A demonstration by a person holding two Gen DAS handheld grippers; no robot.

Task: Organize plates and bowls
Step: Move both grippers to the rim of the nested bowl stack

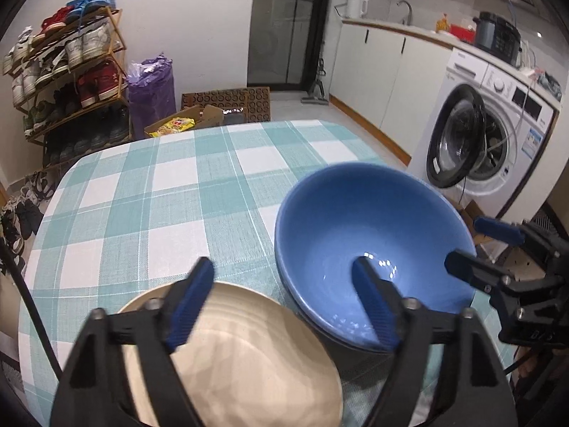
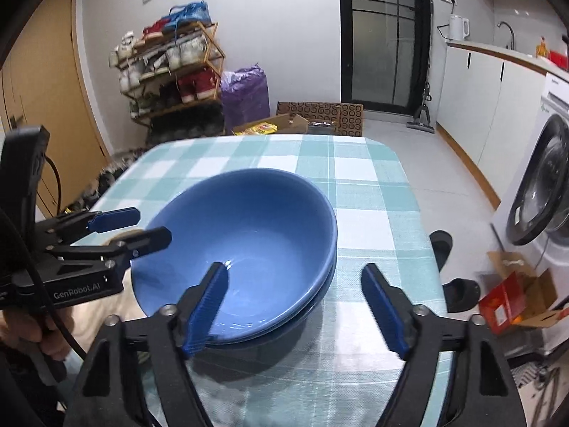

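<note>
Two blue bowls (image 1: pixel 355 220) (image 2: pixel 256 235) sit nested on the checked table (image 1: pixel 160 185) (image 2: pixel 373 220). A cream plate (image 1: pixel 249 356) lies just left of them at the near edge. My left gripper (image 1: pixel 284 302) (image 2: pixel 135 229) is open: one finger hangs over the plate, the other over the bowl's inside, and neither presses anything. My right gripper (image 2: pixel 295 309) (image 1: pixel 480 249) is open as well, straddling the bowls' near right rim with one finger inside and one outside. No pad grips the rim.
The table's far half shows only checked cloth. Beyond it stand a shoe rack (image 1: pixel 71 67), a purple bag (image 1: pixel 151 85) and a cardboard box (image 1: pixel 185 124). A washing machine (image 1: pixel 490 142) is on the right, with slippers (image 2: pixel 458 291) and a torn box (image 2: pixel 515 295) on the floor beside the table.
</note>
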